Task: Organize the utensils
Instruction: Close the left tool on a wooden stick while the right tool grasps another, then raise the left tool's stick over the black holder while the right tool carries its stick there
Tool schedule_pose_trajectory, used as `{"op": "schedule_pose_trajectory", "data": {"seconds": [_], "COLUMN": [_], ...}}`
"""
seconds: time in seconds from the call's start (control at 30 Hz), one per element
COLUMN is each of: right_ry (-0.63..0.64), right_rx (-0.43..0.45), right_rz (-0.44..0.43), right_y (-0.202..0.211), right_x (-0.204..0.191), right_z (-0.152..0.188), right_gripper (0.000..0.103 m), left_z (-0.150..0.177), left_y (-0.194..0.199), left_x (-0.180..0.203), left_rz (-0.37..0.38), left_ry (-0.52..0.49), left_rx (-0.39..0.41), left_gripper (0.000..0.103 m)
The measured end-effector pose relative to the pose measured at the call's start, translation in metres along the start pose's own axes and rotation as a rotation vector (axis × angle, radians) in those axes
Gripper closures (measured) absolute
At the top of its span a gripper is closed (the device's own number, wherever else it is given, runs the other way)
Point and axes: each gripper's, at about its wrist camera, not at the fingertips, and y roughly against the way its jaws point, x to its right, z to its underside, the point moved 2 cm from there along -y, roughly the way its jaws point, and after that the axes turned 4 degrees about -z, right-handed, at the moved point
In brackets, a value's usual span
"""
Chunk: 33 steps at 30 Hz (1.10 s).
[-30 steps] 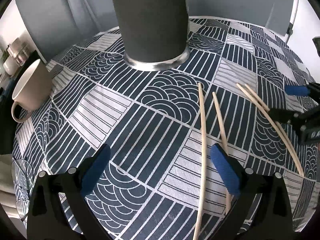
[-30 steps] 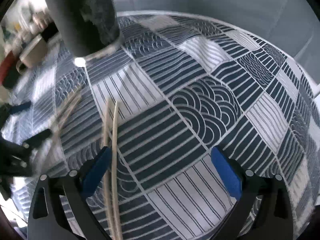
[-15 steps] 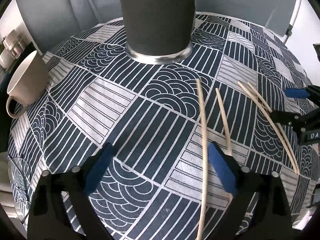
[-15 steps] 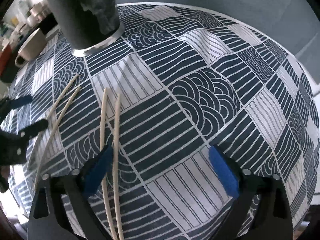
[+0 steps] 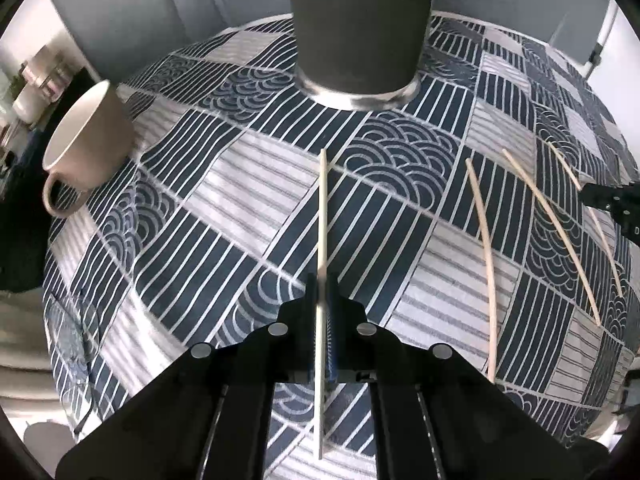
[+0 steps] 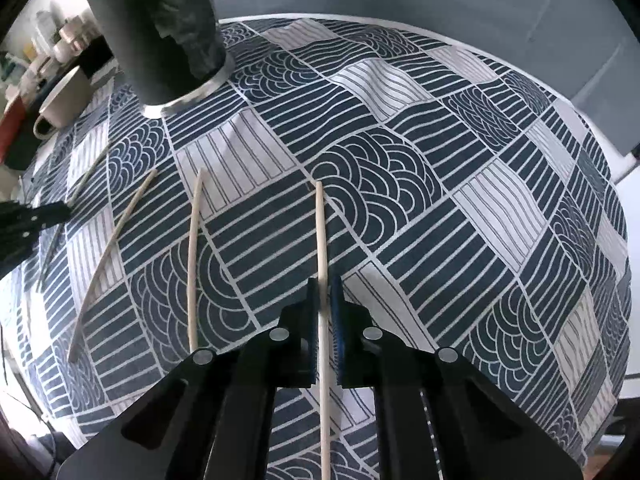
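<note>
I have both sets of jaws clamped on a chopstick each: my left gripper [image 5: 323,308] pinches one chopstick [image 5: 322,208], my right gripper [image 6: 325,308] another [image 6: 321,232], gripped mid-length so they balance. Two more chopsticks [image 6: 193,256] lie mid-table; the dark holder [image 5: 360,20] stands toward the far edge, presumably their destination.

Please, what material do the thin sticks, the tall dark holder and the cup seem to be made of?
Sticks: probably bamboo or light wood, pale, matte, unpainted. Holder: dark matte wall, perhaps coated metal or plastic; its base ring shines like bare steel. Cup: likely ceramic, with a smooth beige glaze and a thick rim.
</note>
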Motion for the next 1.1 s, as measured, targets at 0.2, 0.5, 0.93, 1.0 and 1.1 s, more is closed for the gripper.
{"op": "schedule_pose_trajectory", "data": {"seconds": [0.2, 0.5, 0.93, 1.0, 1.1], "right_ry": [-0.036, 0.008, 0.048, 0.050, 0.059], "right_rx": [0.031, 0.248, 0.508, 0.529, 0.569], "right_rz": [-0.105, -0.198, -0.365, -0.368, -0.375], "right_y": [0.016, 0.098, 0.189, 0.194, 0.202], "right_x": [-0.003, -0.032, -0.064, -0.066, -0.069], "right_z": [0.005, -0.024, -0.107, -0.122, -0.146], "right_gripper": [0.099, 0.098, 0.098, 0.098, 0.098], "left_z": [-0.003, -0.047, -0.120, -0.132, -0.148], "left_y": [0.022, 0.102, 0.184, 0.189, 0.194], "left_x": [-0.008, 0.003, 0.024, 0.025, 0.025], "left_rz": [0.026, 0.019, -0.001, -0.029, -0.043], "left_ry": [0.060, 0.041, -0.016, -0.034, -0.042], "left_rx": [0.001, 0.183, 0.417, 0.438, 0.459], "left_gripper": [0.099, 0.098, 0.098, 0.098, 0.098]}}
